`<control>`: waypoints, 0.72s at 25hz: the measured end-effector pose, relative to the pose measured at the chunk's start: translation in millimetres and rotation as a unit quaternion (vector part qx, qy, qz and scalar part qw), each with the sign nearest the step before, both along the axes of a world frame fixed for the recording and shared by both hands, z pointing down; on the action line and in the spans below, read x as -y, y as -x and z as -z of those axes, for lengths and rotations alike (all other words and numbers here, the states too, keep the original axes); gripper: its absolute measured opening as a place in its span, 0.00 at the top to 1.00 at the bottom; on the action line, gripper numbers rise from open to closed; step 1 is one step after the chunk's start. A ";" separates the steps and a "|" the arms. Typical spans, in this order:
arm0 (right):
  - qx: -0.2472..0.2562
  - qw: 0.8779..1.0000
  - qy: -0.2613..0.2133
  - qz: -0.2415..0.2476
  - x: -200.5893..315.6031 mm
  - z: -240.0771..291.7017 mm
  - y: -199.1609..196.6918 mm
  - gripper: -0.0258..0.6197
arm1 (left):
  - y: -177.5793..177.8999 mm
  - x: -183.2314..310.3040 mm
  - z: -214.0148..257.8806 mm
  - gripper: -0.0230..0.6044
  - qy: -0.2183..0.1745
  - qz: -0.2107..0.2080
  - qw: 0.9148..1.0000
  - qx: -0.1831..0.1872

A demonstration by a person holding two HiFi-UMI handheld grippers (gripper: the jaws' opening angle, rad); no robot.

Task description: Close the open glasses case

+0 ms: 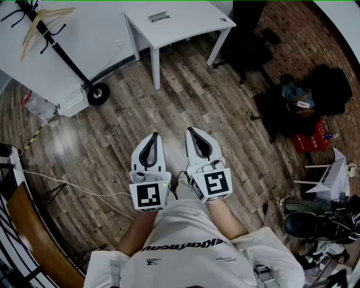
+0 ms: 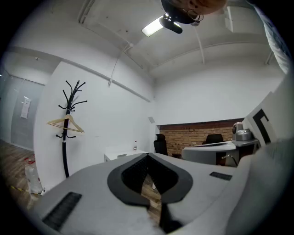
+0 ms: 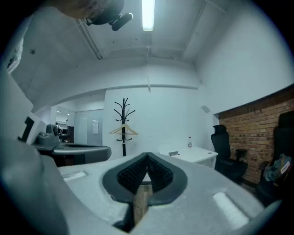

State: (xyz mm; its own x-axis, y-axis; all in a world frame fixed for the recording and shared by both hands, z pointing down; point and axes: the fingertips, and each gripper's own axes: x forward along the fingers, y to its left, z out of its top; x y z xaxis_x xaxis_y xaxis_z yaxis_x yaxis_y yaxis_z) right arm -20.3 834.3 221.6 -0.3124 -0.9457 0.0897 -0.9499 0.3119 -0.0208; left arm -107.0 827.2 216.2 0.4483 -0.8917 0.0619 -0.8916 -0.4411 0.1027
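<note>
A white table stands far ahead on the wooden floor. A small grey object lies on it, also seen in the right gripper view as a small grey object; it is too small to tell whether it is the glasses case. Both grippers are held close to the person's waist, side by side and pointing forward, well short of the table. The left gripper is shut with nothing in it, its tips meeting in its own view, the left gripper. The right gripper is likewise shut and empty, the right gripper.
A black coat stand with a wooden hanger leans at the left. A black office chair stands right of the table. Bags and a red box lie at the right. A cable crosses the floor at the left.
</note>
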 end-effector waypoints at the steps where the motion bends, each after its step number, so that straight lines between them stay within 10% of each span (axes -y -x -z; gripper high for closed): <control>1: 0.002 1.000 0.000 -0.001 -4.4 0.6 1.3 0.96 | 0.3 -5.3 -1.4 0.97 -0.004 -0.005 1.000 0.003; 18: 0.006 1.000 -0.009 -0.014 -1.4 2.3 38.3 0.96 | 31.0 -0.7 -8.0 0.97 -0.018 -0.036 0.999 -0.004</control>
State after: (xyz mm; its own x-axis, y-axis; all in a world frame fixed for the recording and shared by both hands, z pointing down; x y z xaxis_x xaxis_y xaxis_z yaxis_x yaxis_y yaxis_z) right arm -58.6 835.7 219.3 -0.2874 -0.9554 0.0679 -0.9578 0.2862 -0.0269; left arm -138.1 827.9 224.1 0.5110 -0.8591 0.0270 -0.8570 -0.5068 0.0937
